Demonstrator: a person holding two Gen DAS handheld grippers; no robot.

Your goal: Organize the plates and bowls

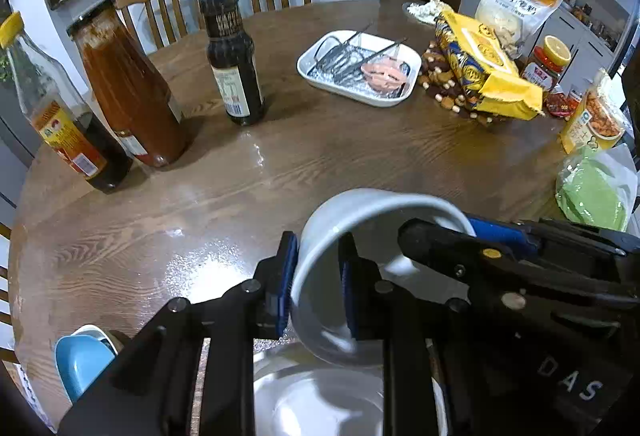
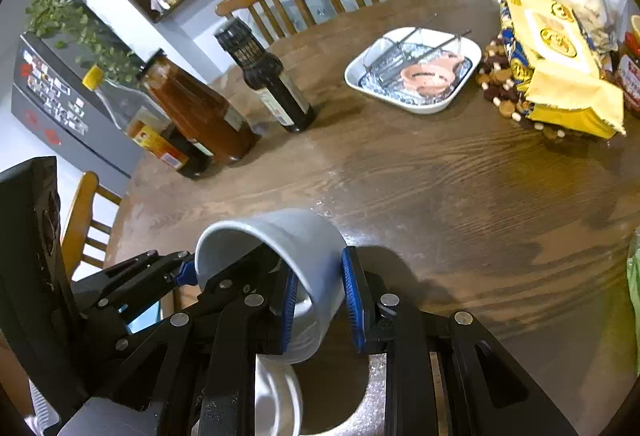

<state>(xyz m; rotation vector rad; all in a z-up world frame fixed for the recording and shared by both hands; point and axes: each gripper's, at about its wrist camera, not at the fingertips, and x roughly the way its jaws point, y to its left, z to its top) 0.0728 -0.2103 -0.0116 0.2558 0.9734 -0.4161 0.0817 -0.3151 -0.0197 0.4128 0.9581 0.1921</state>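
Brown wooden worktop [image 1: 320,164] centre is clear; three glass bottles [image 1: 132,92] obstruct at 10 o'clock, yellow snack bags [image 1: 488,68] at 2 o'clock.

A pale grey ceramic bowl [image 1: 352,212] sits tilted above a round dark wooden table [image 1: 320,164], between a black two-finger left gripper [image 1: 318,286] and a black two-finger right gripper [image 2: 320,300], each clamped over its wall on opposite sides. Behind it, three tall glass sauce bottles [image 1: 128,92] stand at the left, a white square dish [image 1: 360,66] at centre and yellow plastic snack bags [image 1: 488,68] to the right. A small blue bowl [image 1: 82,364] lies at the near left edge.
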